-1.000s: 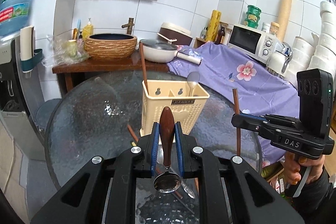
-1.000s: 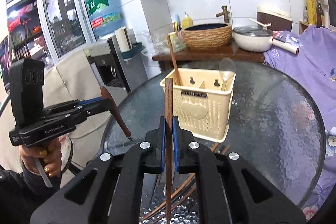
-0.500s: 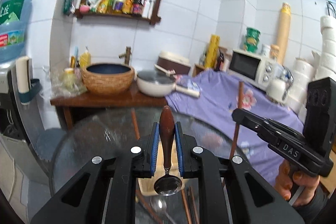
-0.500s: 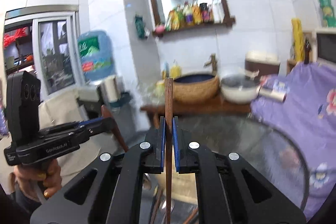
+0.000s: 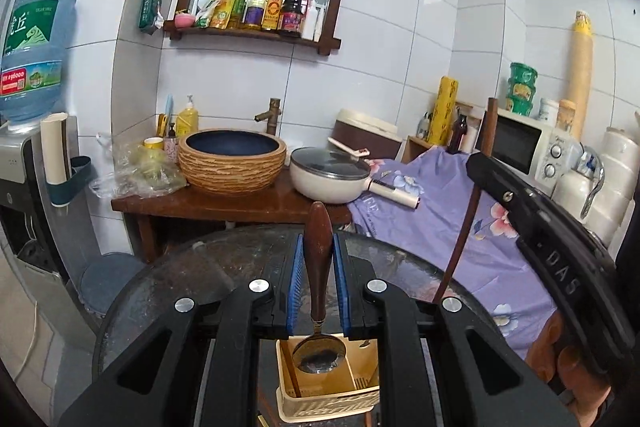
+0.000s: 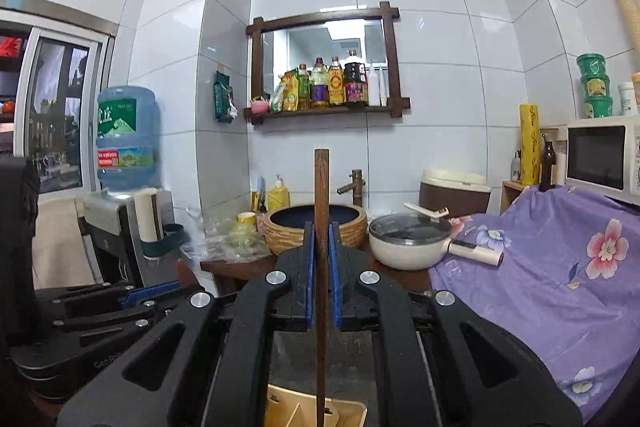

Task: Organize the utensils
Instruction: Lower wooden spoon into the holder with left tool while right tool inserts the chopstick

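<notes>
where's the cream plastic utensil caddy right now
The cream plastic utensil caddy sits at the bottom centre of the left wrist view, directly below the wooden-handled metal spoon clamped in the left gripper, on the round glass table.

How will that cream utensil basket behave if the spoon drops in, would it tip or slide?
The cream utensil basket looks like thin perforated plastic, so probably light and apt to slide on the glass table. Its boxy base probably resists tipping. The spoon in the left gripper hangs bowl-down above it, so a gentle release seems wiser.
</notes>
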Tool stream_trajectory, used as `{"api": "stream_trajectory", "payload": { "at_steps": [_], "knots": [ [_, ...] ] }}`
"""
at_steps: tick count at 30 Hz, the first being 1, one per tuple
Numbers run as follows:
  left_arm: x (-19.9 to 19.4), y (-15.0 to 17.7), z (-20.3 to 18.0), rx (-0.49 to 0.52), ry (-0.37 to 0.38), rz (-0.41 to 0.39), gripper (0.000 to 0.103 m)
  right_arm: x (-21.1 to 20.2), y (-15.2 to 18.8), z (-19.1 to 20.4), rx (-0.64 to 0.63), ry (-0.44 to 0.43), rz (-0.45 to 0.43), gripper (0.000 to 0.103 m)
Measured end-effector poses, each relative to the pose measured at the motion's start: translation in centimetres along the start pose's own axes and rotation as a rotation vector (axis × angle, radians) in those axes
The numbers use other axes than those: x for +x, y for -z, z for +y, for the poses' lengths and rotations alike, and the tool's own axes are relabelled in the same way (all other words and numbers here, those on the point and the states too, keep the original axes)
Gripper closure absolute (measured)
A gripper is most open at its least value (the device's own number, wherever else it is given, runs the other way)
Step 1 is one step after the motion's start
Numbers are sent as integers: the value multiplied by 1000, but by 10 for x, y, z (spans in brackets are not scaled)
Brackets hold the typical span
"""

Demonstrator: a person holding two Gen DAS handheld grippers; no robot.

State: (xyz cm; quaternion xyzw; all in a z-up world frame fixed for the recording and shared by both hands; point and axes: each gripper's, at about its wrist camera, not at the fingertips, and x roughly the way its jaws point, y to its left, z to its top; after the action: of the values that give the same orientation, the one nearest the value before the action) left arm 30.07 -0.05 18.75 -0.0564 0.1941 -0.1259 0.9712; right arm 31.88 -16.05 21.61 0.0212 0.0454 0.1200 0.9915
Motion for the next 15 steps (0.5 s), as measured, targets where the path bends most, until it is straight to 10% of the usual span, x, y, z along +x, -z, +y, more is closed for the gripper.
{"api": "stream_trajectory", "payload": {
  "at_steps": [15],
  "knots": [
    [34, 53, 5, 8, -9, 108, 89, 17, 86, -10, 29, 3, 161, 96]
  ]
}}
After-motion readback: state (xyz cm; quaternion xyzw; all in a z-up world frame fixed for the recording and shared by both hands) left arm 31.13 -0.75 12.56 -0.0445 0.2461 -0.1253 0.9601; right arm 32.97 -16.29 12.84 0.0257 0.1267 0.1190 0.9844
